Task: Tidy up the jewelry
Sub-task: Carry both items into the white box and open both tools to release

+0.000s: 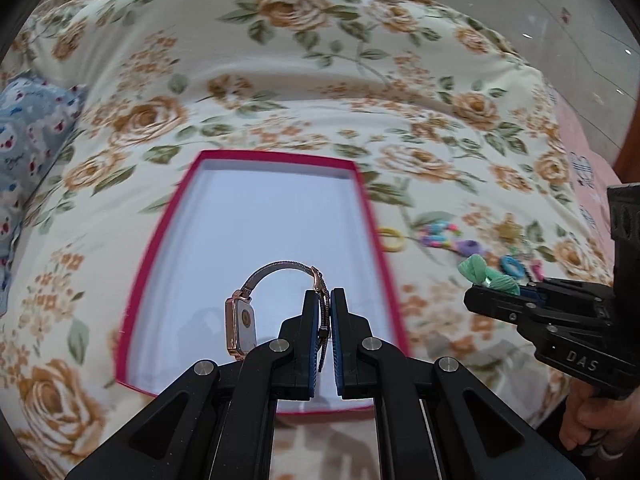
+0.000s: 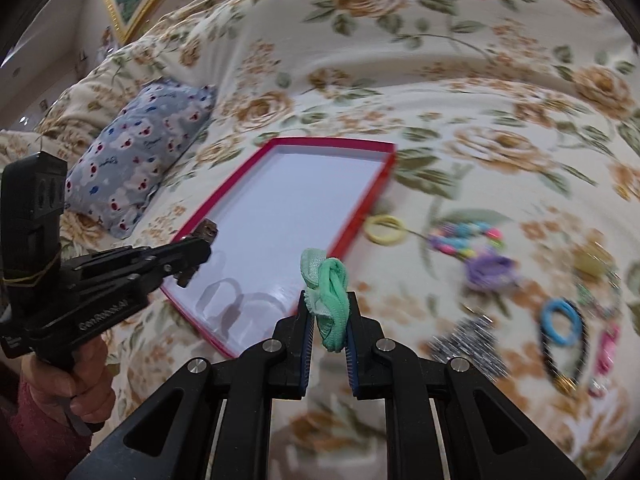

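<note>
- The left gripper (image 1: pixel 324 304) has its jaws pinched on the mesh strap of a watch (image 1: pixel 244 326), which hangs in the air over the near end of the red-rimmed box (image 1: pixel 362 184); the box lies open on the flowered bed cover (image 1: pixel 280 60).
- The right gripper (image 2: pixel 328 308) holds a green hair tie (image 2: pixel 330 292) between its jaws, just off the box's near right corner and above the bed.
- The box interior looks bare, so both pieces appear to be on their way in.
- To do this well, lower the watch until the case rests on the box floor before opening the jaws; a drop could let it tip or skid.
- Set the watch toward one side and the hair tie apart from it, so each piece has its own spot.
- More pieces wait on the bed cover right of the box: a yellow ring (image 2: pixel 386 231), a bead bracelet (image 2: pixel 464 240), a purple hair tie (image 2: pixel 490 270) and a blue hair tie (image 2: pixel 560 322).
- The soft bed may shift under the box, so lower gently and avoid pressing on the rim.
</note>
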Demonstrator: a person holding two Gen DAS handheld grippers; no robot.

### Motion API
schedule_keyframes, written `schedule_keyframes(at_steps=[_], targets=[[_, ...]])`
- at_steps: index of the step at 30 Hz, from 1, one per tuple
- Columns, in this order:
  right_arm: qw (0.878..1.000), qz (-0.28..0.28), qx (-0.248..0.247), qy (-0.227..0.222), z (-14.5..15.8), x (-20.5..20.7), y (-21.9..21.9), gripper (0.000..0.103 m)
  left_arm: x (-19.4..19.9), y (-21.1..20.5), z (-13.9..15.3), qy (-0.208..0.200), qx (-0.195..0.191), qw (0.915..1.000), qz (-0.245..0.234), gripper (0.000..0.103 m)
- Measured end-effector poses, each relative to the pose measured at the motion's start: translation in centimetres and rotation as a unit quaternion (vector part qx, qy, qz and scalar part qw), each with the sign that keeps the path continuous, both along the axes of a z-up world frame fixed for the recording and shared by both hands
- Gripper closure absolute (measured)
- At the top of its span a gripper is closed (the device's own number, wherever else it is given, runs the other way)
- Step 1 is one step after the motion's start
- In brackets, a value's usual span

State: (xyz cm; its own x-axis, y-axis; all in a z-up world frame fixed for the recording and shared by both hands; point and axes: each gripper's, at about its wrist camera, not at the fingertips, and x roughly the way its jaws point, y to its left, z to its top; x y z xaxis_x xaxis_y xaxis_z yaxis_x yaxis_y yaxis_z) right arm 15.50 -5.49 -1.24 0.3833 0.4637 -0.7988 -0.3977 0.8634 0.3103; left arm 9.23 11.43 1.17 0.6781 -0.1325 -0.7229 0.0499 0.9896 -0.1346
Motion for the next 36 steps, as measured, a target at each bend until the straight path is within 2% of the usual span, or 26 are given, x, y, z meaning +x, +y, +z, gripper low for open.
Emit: schedule_keyframes(at_steps=[9,21,32,36], targets=[[0.999,0.041,0.001,0.007,-1.5,3.6,5.2,0.089,4.4,2.2,-0.9,0.023,0.015,0.9993,0.026,0.098],[0.997,0.070,-0.024,0.033,-5.4,7.0,8.6,0.089,10.2,3.3,-3.9,0.061,0.035,0.9972,0.027,0.098],[0.996,0.071,-0.032,0.042,-6.6,7.6,8.8,0.084,11.0,2.2,-5.4,0.075,0.056,0.9954,0.019,0.097],[0.996,0.077,-0.031,0.042,-6.7,7.6,8.7,0.077,11.2,2.0,-5.8,0.081,0.057,0.9949,0.020,0.097]])
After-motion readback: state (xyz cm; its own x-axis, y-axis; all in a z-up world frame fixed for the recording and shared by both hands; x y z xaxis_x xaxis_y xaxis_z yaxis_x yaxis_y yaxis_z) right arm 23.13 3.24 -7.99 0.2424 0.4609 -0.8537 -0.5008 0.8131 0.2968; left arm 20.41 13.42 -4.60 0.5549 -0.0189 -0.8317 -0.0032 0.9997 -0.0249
